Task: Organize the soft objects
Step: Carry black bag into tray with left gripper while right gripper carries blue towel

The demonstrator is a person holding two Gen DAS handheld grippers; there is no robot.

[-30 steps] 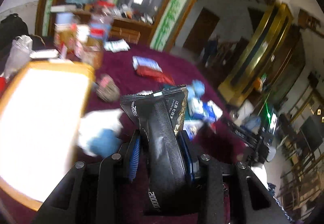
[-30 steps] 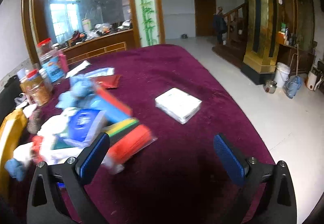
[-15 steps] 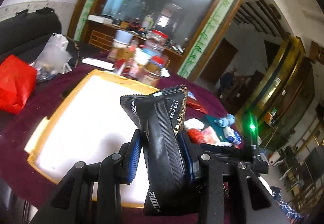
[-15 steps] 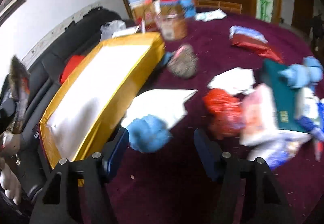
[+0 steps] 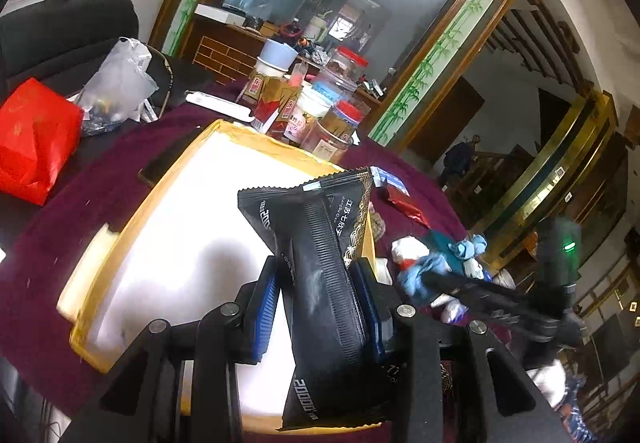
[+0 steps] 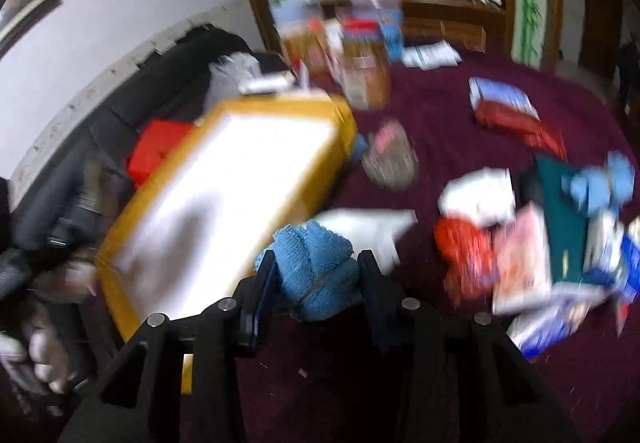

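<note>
My left gripper (image 5: 318,283) is shut on a black snack packet (image 5: 316,243), which stands upright between the blue pads. It hangs over the near part of a yellow tray (image 5: 124,231) with a white floor. In the right wrist view my right gripper (image 6: 316,283) is closing on a blue knitted cloth (image 6: 312,263). The cloth fills the gap and both pads touch it. It lies on the maroon tablecloth beside the tray's right wall (image 6: 320,179). The same cloth (image 5: 414,275) shows at the right in the left wrist view.
Jars and boxes (image 5: 320,111) crowd the table behind the tray. A red bag (image 5: 32,143) and a clear plastic bag (image 5: 116,87) lie to its left. A heap of packets and cloths (image 6: 520,263), a woven pouch (image 6: 390,163) and a red packet (image 6: 516,123) lie to its right.
My left gripper carried the black packet from above the heap to above the tray. My right gripper swung left to the blue cloth and its jaws narrowed from wide open onto it.
</note>
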